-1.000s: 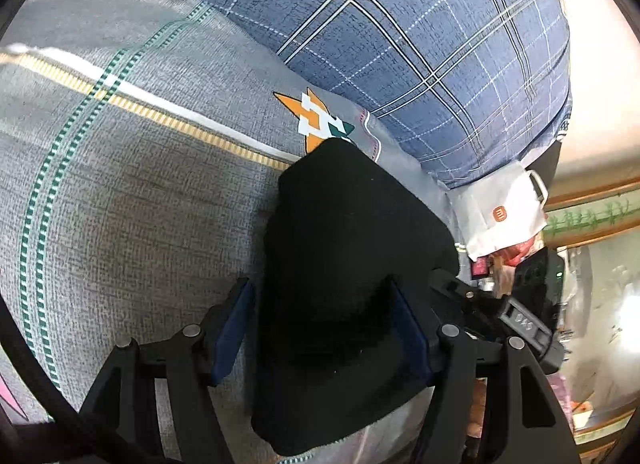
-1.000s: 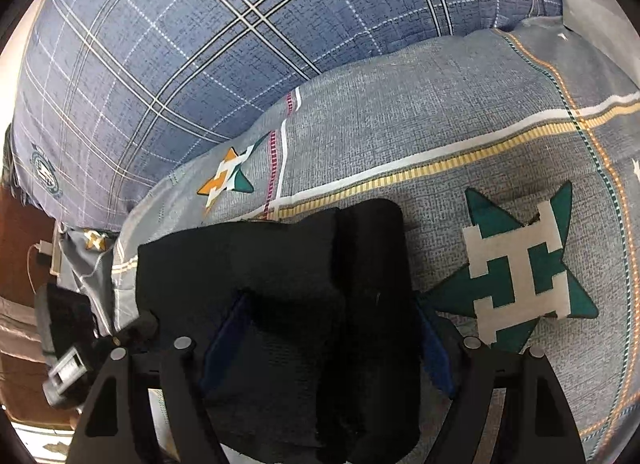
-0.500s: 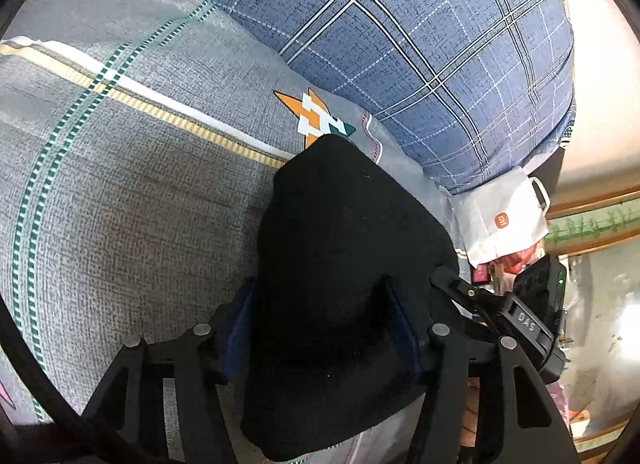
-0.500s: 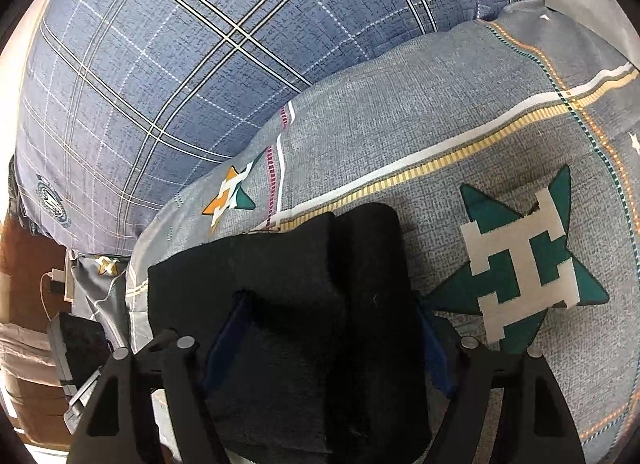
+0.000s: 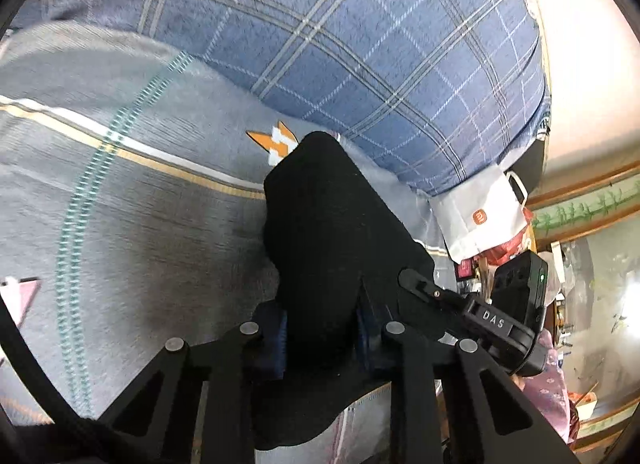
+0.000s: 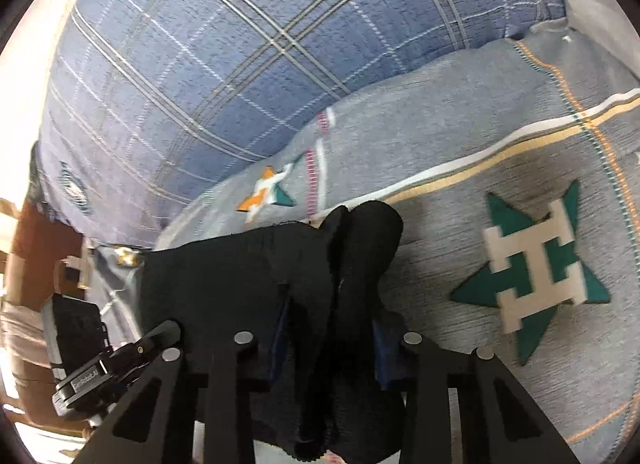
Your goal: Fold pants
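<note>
The black pants (image 5: 324, 232) lie folded into a thick bundle on a grey patterned bedspread (image 5: 120, 224). My left gripper (image 5: 320, 324) is shut on the near end of the bundle, the cloth pinched between its blue pads. In the right wrist view the pants (image 6: 248, 276) show as a bunched stack with a rolled edge on the right. My right gripper (image 6: 326, 340) is shut on that bundle too, cloth squeezed between its jaws. The other gripper's body (image 5: 480, 316) shows at the right of the left wrist view.
A blue plaid pillow (image 5: 360, 44) lies behind the pants. A white paper bag (image 5: 480, 220) and cluttered items stand off the bed's edge at right. A green star patch (image 6: 536, 280) marks the bedspread right of the pants. A dark device (image 6: 76, 324) sits at left.
Both grippers' jaws have closed in from wide apart and now pinch the black bundle. The views have shifted slightly and the cloth has bunched up between the pads.
</note>
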Available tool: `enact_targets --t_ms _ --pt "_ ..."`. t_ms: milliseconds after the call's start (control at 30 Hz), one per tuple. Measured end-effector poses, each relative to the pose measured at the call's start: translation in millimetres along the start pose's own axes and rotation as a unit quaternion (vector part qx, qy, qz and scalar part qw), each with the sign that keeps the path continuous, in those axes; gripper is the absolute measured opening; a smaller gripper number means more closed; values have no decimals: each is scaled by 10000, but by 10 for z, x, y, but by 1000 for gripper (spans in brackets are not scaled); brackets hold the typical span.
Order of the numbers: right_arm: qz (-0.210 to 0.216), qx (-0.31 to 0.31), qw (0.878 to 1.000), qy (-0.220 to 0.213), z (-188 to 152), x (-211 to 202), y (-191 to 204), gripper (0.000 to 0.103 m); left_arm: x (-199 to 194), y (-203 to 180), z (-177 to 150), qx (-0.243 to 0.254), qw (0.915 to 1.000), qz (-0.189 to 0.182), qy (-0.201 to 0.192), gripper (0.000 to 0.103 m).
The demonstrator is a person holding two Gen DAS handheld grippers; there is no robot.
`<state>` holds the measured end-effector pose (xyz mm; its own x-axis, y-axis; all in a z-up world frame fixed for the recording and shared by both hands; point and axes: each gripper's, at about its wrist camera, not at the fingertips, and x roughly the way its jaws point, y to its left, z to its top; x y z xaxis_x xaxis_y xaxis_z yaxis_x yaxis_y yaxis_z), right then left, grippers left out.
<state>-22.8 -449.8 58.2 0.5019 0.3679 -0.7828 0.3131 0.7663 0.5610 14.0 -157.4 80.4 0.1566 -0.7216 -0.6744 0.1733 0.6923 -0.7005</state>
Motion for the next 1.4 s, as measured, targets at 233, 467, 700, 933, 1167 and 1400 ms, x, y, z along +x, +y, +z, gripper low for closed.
enact_targets --t_ms 233,467,700,933,1167,1400 --pt "600 -363 9975 -90 -362 -129 322 36 -632 132 -506 -188 9989 71 -422 27" --pt "794 -827 9934 15 -1332 -105 634 36 -987 708 -1261 -520 9971 -4 -554 27" --pt "735 -928 9928 -174 -1701 -129 652 36 -1017 722 -1323 -356 9963 -304 -721 28" --pt "680 -331 9965 -366 -1602 59 335 52 -666 758 -1269 -263 9944 728 -715 54" --pt "762 -278 9963 -300 -1634 -163 345 69 -962 647 -1532 -121 9929 773 -896 68" --pt "903 -33 9955 -275 -1987 -343 217 74 -878 679 -1841 -134 9918 933 -866 69"
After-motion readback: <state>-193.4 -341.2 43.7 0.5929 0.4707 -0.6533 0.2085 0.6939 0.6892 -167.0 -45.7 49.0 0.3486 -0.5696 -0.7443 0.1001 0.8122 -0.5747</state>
